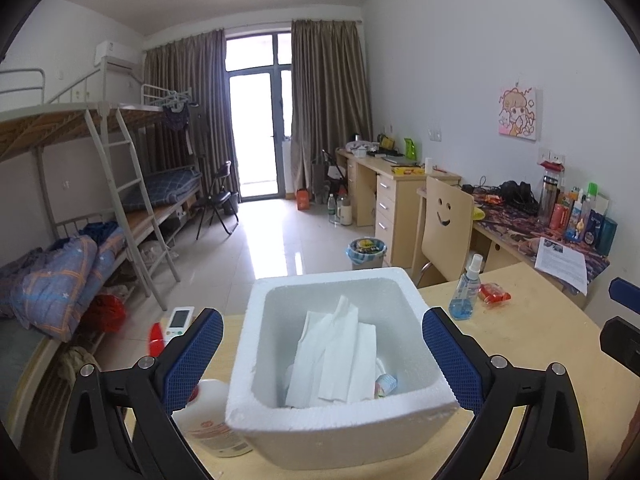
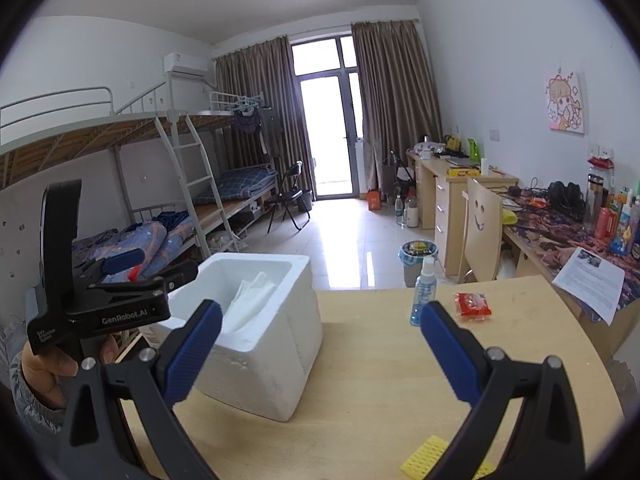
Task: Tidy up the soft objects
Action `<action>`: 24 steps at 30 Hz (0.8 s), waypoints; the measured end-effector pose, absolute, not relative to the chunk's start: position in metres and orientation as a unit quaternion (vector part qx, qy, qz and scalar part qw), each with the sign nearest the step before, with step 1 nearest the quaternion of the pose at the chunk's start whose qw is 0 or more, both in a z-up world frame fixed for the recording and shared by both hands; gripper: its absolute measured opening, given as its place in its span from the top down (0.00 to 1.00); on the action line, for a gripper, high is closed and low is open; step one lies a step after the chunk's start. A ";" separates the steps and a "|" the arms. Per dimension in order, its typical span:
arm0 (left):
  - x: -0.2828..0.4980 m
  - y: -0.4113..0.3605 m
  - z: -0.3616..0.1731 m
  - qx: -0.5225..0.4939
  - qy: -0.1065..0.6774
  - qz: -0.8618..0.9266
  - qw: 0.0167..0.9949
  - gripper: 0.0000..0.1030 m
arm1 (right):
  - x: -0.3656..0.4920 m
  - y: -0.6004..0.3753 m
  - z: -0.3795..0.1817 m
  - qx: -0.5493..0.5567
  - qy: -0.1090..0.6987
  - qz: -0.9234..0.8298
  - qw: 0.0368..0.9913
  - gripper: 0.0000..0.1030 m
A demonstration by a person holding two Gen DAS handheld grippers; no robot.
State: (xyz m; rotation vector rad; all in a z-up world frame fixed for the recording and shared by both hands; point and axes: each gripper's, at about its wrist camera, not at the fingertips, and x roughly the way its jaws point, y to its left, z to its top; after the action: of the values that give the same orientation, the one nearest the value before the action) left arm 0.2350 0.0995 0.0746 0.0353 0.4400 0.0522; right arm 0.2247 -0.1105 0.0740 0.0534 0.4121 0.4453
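A pale wooden table (image 2: 380, 380) with a rounded edge stands in a dormitory room and carries everything in play. At its near edge in the right wrist view, a yellow ridged sponge-like piece (image 2: 426, 460) is cut off by the frame and partly hidden behind the right gripper (image 2: 322, 344), whose blue cross-hatched pads stand wide apart with nothing between them. The left gripper (image 1: 322, 354) also has its jaws spread wide, flanking a white foam box (image 1: 340, 420) without touching it. The box is thick-walled and grainy, with rounded corners, and sits toward the table's left edge. Inside lie folded white paper towels (image 1: 336, 360), soft and creased, covering most of what is beneath; a small pale packet (image 1: 386, 384) peeks out at their right, its print too small to read. A white bottle (image 1: 212, 420) lies against the box's left wall, half hidden by the left finger. Near the table's far edge stand a clear spray bottle (image 2: 424, 292) of blue liquid and a crinkled red packet (image 2: 473, 304). At the left of the right wrist view a hand (image 2: 48, 372) grips the left device. Beyond are metal bunk beds (image 2: 192, 184) and brown curtains (image 2: 396, 112).
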 end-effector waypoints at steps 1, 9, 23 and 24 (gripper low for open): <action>0.231 0.099 0.076 0.018 0.215 0.026 0.976 0.03 | 0.222 -0.111 0.075 0.027 0.202 0.222 0.953 0.02; 0.201 0.100 0.085 0.013 0.200 0.034 0.979 0.01 | 0.201 -0.114 0.082 0.025 0.191 0.237 0.952 0.02; 0.145 0.106 0.095 0.004 0.169 0.046 0.984 0.01 | 0.169 -0.119 0.085 0.014 0.174 0.240 0.955 0.00; 0.141 0.106 0.096 0.004 0.166 0.046 0.985 0.01 | 0.167 -0.119 0.085 0.013 0.173 0.240 0.955 0.00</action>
State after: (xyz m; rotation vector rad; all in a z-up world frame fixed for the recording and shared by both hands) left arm 0.1408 0.1063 0.0960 0.0079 0.3344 0.0931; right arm 0.1667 -0.1193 0.0851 0.0261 0.3519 0.4867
